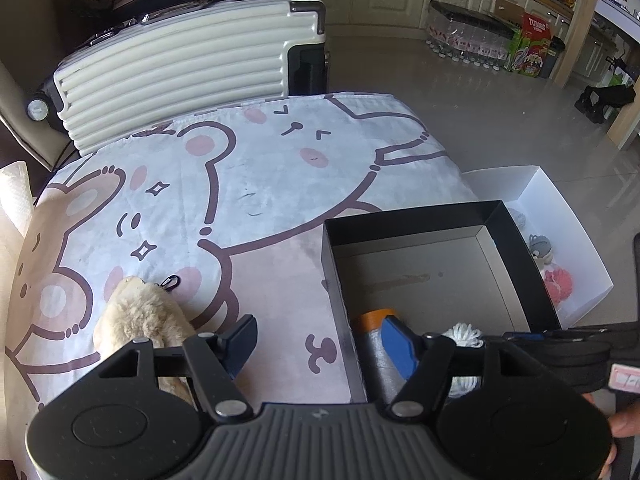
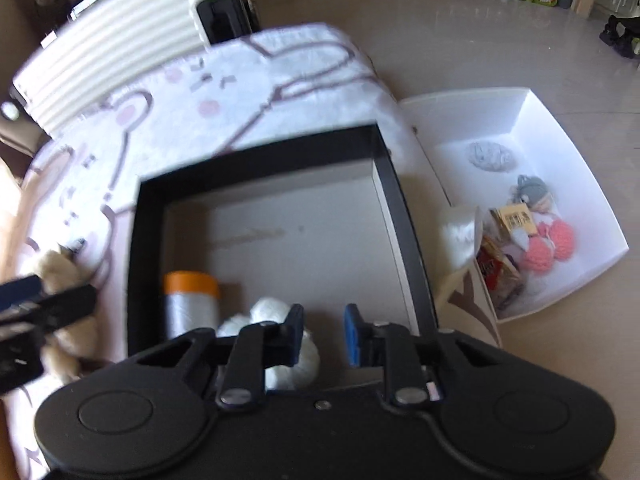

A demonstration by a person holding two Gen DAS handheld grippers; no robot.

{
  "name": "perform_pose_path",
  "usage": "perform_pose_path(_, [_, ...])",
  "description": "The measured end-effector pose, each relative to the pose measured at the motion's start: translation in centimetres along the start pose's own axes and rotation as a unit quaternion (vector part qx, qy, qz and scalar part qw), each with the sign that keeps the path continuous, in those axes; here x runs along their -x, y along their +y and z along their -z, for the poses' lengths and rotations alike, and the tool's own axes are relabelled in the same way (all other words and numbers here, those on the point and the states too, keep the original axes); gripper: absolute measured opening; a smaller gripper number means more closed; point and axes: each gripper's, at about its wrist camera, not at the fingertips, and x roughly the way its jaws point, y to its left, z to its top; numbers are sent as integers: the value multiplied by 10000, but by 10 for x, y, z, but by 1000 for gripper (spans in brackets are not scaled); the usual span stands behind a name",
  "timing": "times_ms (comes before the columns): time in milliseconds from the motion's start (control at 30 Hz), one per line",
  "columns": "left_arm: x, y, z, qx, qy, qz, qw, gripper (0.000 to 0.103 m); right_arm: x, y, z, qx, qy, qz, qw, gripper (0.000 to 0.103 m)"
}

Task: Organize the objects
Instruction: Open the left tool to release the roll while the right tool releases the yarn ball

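Observation:
A black box (image 1: 412,216) (image 2: 256,148) sits on the cartoon-print cloth (image 1: 248,168) and holds a silver roll with an orange cap (image 2: 192,304) (image 1: 376,344) and a white yarn ball (image 2: 288,344) (image 1: 464,336). A beige plush toy (image 1: 140,320) (image 2: 60,280) lies left of the box. My left gripper (image 1: 324,344) is open, straddling the box's left wall, with the plush beside its left finger. My right gripper (image 2: 322,334) is open and empty above the box's near end, by the yarn.
A white box (image 2: 560,152) (image 1: 560,200) on the floor to the right holds a grey yarn ball (image 2: 490,156), a grey plush (image 2: 532,192), pink pompoms (image 2: 548,244) and small packets. A cream suitcase (image 1: 180,76) stands behind the table.

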Motion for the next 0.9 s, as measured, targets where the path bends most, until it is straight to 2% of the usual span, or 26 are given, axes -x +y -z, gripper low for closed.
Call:
perform_pose_path(133, [-2, 1, 0, -14, 30, 3, 10000, 69, -15, 10, 4, 210, 195, -8, 9996, 14])
perform_pose_path(233, [-4, 1, 0, -4, 59, -8, 10000, 69, -17, 16, 4, 230, 277, -343, 9988, 12])
perform_pose_path(267, [-5, 2, 0, -1, 68, -5, 10000, 69, -17, 19, 5, 328, 279, -348, 9985, 10])
perform_pose_path(367, [-5, 0, 0, -33, 72, 11, 10000, 69, -13, 21, 6, 387, 272, -312, 9984, 10])
perform_pose_path(533, [-3, -2, 1, -60, 63, 40, 10000, 69, 6, 12, 4, 214, 76, -192, 9996, 16])
perform_pose_path(600, [-3, -3, 1, -54, 68, 43, 10000, 69, 18, 8, 3, 151, -55, -151, 9998, 24])
perform_pose_path(733, [-1, -5, 2, -68, 67, 39, 9999, 69, 40, 2, 1, 91, -312, -92, 9994, 25])
perform_pose_path(833, [0, -6, 3, -67, 66, 14, 10000, 69, 54, 0, 2, 106, -482, 17, 9988, 30])
perform_pose_path(900, [2, -6, 4, -67, 64, -17, 10000, 70, 63, -2, 3, 102, -577, 71, 9983, 38])
